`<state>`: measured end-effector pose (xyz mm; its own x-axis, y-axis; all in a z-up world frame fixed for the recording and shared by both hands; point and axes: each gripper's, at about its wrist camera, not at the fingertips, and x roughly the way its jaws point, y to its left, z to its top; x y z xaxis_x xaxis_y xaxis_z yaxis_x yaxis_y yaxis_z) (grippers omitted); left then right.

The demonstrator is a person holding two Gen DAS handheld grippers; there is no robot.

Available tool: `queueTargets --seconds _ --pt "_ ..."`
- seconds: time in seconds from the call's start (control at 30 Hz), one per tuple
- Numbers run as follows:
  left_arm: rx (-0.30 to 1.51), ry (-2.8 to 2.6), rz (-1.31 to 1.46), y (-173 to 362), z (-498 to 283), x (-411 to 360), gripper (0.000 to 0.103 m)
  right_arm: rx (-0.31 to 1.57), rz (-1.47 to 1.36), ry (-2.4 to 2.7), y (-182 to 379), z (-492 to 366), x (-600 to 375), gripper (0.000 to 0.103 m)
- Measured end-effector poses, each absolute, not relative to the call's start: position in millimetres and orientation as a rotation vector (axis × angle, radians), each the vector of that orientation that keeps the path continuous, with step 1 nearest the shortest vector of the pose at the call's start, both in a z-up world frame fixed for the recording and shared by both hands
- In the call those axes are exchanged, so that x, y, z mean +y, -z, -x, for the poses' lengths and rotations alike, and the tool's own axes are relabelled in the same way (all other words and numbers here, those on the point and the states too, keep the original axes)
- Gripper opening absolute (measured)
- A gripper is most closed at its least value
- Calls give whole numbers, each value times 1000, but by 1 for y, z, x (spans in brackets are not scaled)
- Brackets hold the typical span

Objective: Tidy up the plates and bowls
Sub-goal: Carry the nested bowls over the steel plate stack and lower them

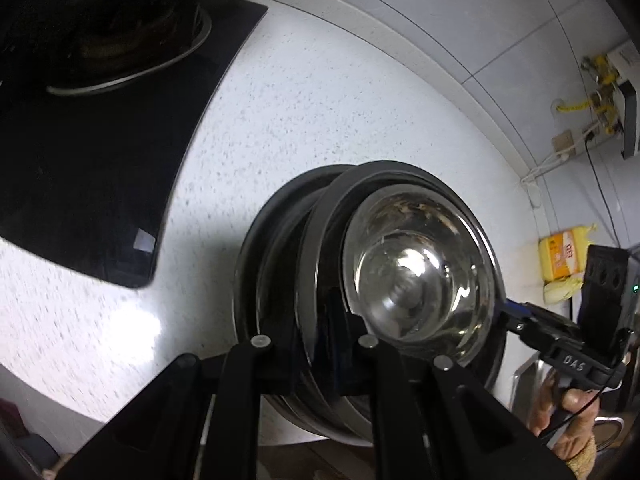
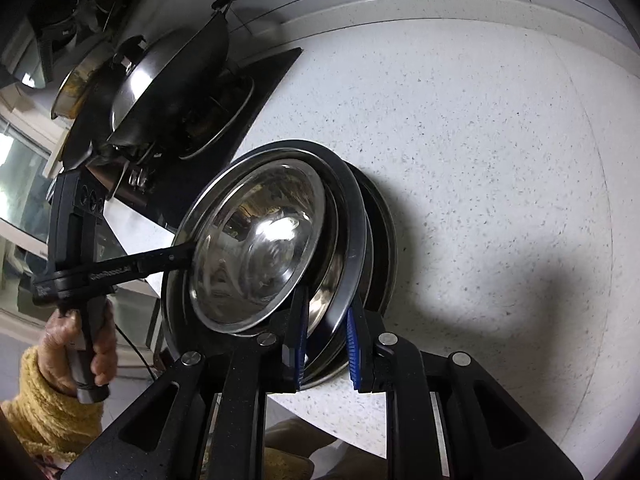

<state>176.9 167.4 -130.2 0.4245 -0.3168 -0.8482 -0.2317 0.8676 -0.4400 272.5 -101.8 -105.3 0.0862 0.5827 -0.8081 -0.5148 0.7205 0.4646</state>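
— Where's the stack sitting against your grippers right now?

— I've got the stack of steel plates and bowls carried between both hands above the speckled countertop. My right gripper is clamped on its near rim — blue pads either side of the plate edges. My left gripper is closed on the opposite rim; in the right wrist view it reaches in from the stove side.

— So which way does the load lie?

— Straight ahead of each gripper, tilted, the shiny bowl nested on top and facing up toward me. The stack is round, so no real long axis — the line that matters runs rim to rim between my two grips. Neither hand is nearer; both already hold it.

— And relative to the stove?

— The stack hangs just beside the black stove top, on its wall-socket side. The wok sits on the burner, well apart from the stack.

— Anything readable?

— "DAS" on the right gripper's body in the left wrist view. The lettering on the left gripper's arm is too blurred. A yellow packet by the wall has red print I can't make out.
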Motion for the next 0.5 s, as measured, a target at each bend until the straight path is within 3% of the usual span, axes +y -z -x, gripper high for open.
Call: queueTargets --seconds 0.33,0.5 --pt "1065 86 432 106 -176 160 13 1172 -86 -705 94 -256 -106 18" --pt "1022 108 396 92 -166 161 13 1126 -100 -639 83 -248 -108 25"
